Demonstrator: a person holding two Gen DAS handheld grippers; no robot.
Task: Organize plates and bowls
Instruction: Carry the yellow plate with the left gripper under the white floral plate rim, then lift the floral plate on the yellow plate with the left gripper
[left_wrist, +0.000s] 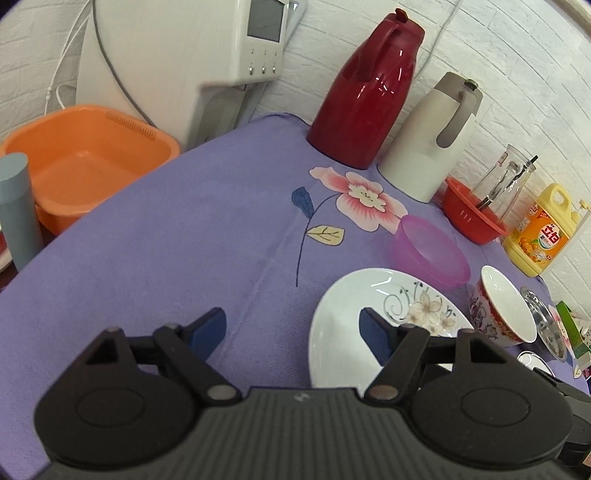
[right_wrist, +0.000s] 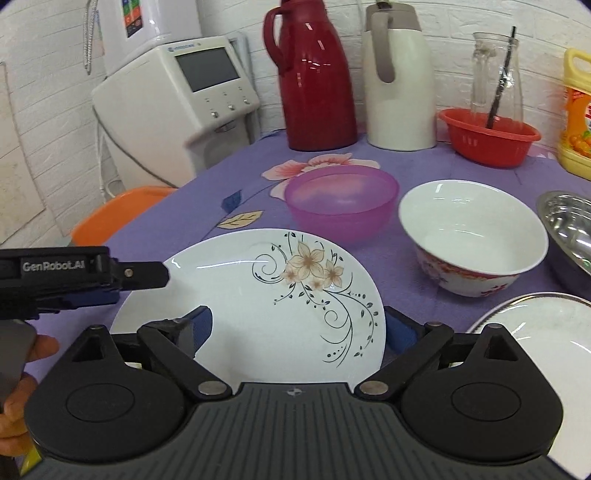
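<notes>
My table (right_wrist: 207, 206) under its purple cloth is the biggest thing here, and I place everything else by the flowered plate (right_wrist: 258, 295) lying on it in front of me. Behind the plate, near the wall, stand the red jug (right_wrist: 314, 81) and the white jug (right_wrist: 400, 85). Just behind the plate sits the pink bowl (right_wrist: 341, 199), and to its right the white bowl with a red pattern (right_wrist: 472, 236). Further right, a second plate (right_wrist: 546, 325) and a steel bowl (right_wrist: 569, 221) show only in part.

My right fingers (right_wrist: 295, 332) are spread apart, one either side of the flowered plate's near edge, not yet clamped. My left fingers (left_wrist: 291, 330) are apart too and empty, at the plate's left rim.

I judge I am at the start of gripping this plate. Next I must pinch the rim squarely, then lift level toward the other plate.
</notes>
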